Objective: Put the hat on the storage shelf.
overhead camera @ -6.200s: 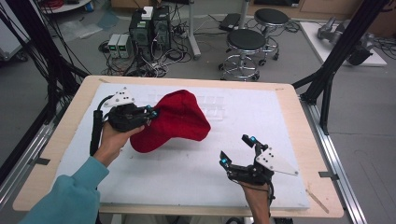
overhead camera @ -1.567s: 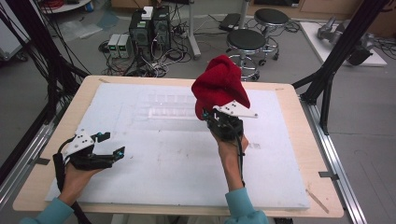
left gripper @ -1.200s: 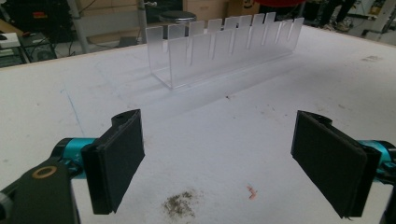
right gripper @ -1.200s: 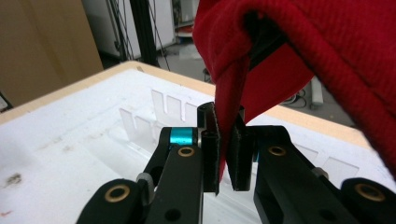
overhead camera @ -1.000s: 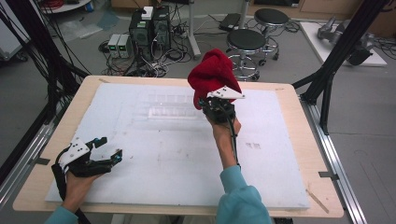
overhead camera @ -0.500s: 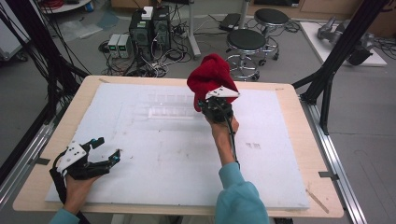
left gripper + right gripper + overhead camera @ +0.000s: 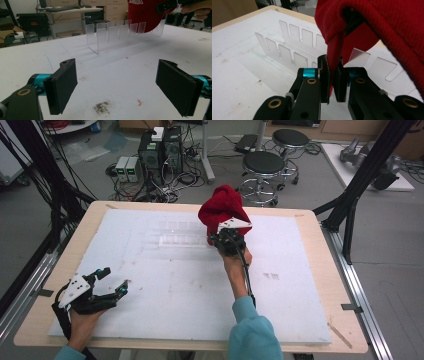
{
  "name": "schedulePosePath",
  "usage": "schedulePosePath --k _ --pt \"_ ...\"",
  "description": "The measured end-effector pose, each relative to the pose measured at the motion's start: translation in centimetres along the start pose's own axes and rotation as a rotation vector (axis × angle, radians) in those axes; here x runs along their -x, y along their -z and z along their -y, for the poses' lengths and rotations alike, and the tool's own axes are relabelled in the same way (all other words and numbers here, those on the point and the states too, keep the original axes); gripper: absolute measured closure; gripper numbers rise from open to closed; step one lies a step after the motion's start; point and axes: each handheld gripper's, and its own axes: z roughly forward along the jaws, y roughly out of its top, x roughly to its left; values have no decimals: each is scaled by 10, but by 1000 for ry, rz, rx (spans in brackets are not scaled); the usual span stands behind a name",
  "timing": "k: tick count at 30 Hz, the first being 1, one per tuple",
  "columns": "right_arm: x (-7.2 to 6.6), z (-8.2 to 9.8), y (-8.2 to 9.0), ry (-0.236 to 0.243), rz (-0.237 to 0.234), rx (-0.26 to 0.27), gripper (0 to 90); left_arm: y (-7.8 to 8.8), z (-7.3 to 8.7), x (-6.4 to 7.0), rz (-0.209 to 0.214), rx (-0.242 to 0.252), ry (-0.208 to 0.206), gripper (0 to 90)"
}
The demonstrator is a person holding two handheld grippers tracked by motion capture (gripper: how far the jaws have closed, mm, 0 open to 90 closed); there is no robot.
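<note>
A red cap [image 7: 222, 207] hangs upright in the air over the right end of a clear acrylic slotted rack [image 7: 177, 235]. My right gripper [image 7: 225, 239] is shut on the cap's brim, and in the right gripper view the brim [image 7: 335, 53] is pinched between the two black pads above the rack [image 7: 294, 47]. My left gripper [image 7: 116, 282] rests near the table's front left corner, its jaws wide apart with nothing between them. From the left gripper view, the rack [image 7: 120, 35] stands farther off with the cap [image 7: 143, 12] above its right end.
The white foam board [image 7: 190, 285] covers the wooden table [image 7: 310, 220]. Stools [image 7: 265, 167], computer boxes [image 7: 160, 150] and cables stand on the floor beyond the far edge. A black frame post [image 7: 360, 175] rises at the right.
The right gripper has come down a little with the cap toward the rack's right end. The left gripper has stayed at the front left corner.
</note>
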Motion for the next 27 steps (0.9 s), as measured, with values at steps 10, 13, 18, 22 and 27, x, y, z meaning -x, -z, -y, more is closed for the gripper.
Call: schedulePosePath --k 10,13,18,22,27 --pt "-2 3 0 11 5 -7 847 0 0 0 -5 2 4 176" --pt "-2 4 1 20 18 -13 804 0 0 0 -7 3 2 176" --pt "-5 3 3 62 40 -35 586 0 0 0 -12 -6 1 176" --pt "-7 2 8 50 26 -35 437 0 0 0 -13 -7 0 177" --pt "-14 -1 17 60 41 -39 328 0 0 0 -12 -5 2 177"
